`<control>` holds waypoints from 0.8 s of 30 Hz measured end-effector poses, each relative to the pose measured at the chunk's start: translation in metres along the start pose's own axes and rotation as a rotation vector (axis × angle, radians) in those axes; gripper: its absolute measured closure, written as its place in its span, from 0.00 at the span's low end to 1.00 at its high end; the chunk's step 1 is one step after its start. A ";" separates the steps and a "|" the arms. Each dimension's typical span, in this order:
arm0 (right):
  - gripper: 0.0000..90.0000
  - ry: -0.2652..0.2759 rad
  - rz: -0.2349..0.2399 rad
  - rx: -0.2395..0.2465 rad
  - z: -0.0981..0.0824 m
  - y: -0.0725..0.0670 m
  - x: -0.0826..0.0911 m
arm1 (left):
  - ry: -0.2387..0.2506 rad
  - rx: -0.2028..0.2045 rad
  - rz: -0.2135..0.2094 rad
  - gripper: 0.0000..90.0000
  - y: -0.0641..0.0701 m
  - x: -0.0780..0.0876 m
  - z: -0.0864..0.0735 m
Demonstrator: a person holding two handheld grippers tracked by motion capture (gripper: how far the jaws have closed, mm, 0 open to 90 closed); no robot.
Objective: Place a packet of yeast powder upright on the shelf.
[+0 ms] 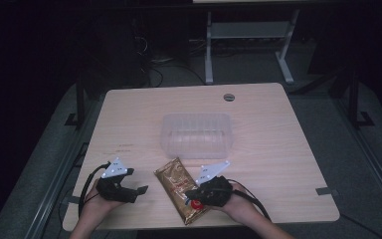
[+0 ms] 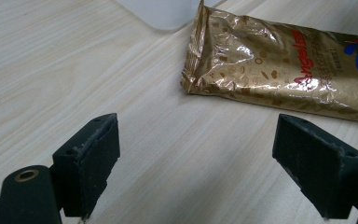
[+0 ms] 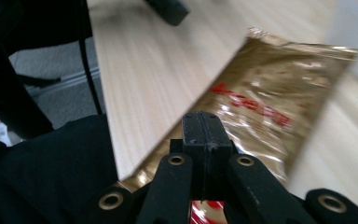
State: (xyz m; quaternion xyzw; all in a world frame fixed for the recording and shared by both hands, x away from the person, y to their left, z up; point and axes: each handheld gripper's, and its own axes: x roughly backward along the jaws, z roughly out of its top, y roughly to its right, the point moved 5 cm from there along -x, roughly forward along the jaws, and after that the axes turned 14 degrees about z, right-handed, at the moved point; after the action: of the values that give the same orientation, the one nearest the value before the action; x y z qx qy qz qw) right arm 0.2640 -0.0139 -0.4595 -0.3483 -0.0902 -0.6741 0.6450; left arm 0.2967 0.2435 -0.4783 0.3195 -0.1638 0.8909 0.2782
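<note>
Gold foil packet [image 1: 181, 189] on table [image 1: 268, 149]: right claw [image 3: 204, 135] pinches its near end; left claw [image 2: 209, 163] spread wide just beside it.

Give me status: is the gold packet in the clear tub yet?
Not yet. Done: the right gripper has shut on the near end of the gold packet, jaws pressed together over the foil. In hand: the packet, still low over the table. The left gripper waits open beside it. Left: carrying it to the clear tub, likely its destination.
</note>
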 end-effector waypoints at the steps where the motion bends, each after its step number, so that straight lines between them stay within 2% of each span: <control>1: 0.99 -0.012 0.006 0.003 0.001 -0.002 -0.006 | 0.001 0.000 -0.001 0.16 0.000 0.000 0.000; 4: 1.00 -0.057 0.016 0.031 0.002 -0.007 -0.023 | 0.009 0.009 -0.003 0.16 0.001 0.000 0.001; 5: 1.00 -0.076 0.034 0.038 0.000 -0.012 -0.034 | 0.006 0.004 -0.005 0.16 0.001 0.000 0.000; 6: 1.00 -0.076 0.034 0.038 0.000 -0.012 -0.034 | 0.004 0.002 -0.006 0.16 0.002 0.000 0.000; 7: 1.00 -0.109 0.035 0.062 -0.003 -0.014 -0.041 | 0.005 -0.001 -0.008 0.16 0.002 0.000 0.000; 12: 1.00 -0.146 0.043 0.065 -0.012 -0.017 -0.050 | 0.008 -0.001 -0.010 0.16 0.003 -0.001 0.001; 13: 1.00 -0.168 0.033 0.072 -0.015 -0.017 -0.052 | 0.007 0.000 -0.010 0.16 0.003 -0.001 0.001; 18: 1.00 -0.181 0.020 0.060 -0.017 -0.015 -0.049 | 0.008 0.002 -0.014 0.16 0.004 -0.001 0.000; 24: 1.00 -0.195 -0.010 0.037 -0.025 -0.006 -0.035 | 0.006 -0.004 -0.015 0.16 0.004 0.000 0.000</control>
State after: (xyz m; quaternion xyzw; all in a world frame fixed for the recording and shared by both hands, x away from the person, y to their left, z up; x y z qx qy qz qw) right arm 0.2475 0.0009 -0.4962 -0.3999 -0.1665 -0.6384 0.6363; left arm 0.2948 0.2404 -0.4787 0.3176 -0.1626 0.8894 0.2859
